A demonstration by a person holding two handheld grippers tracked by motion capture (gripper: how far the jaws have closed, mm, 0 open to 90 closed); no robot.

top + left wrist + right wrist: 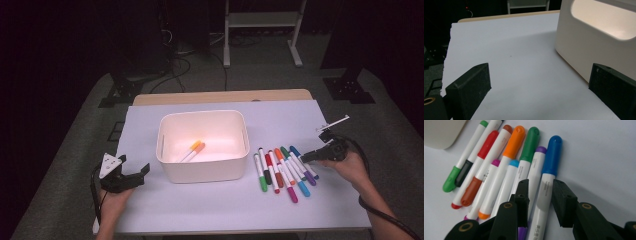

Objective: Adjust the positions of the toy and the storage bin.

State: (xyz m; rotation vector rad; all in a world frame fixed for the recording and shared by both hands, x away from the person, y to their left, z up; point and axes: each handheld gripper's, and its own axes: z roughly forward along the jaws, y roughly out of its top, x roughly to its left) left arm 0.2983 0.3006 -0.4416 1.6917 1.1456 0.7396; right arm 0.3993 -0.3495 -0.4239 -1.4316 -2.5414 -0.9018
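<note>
Several capped markers point(282, 170) lie side by side on the white sheet, right of a white bin point(202, 114). Two orange markers point(192, 150) rest inside the bin. My right gripper point(540, 182) is low over the right end of the row, open, its jaws standing either side of the blue-capped marker point(551, 157). The left jaw sits over the purple-capped marker point(536, 165) beside it. In the high view that right gripper point(304, 156) points left at the blue-capped marker point(295, 150). My left gripper point(135, 165) rests open left of the bin, nothing between its jaws.
The bin's wall point(584, 45) with its handle cutout stands close on the right in the left gripper view, with my left gripper point(540, 68) short of it. The white sheet point(150, 210) covers the table; its left edge point(447, 55) is near. A metal stand point(262, 20) is beyond the table.
</note>
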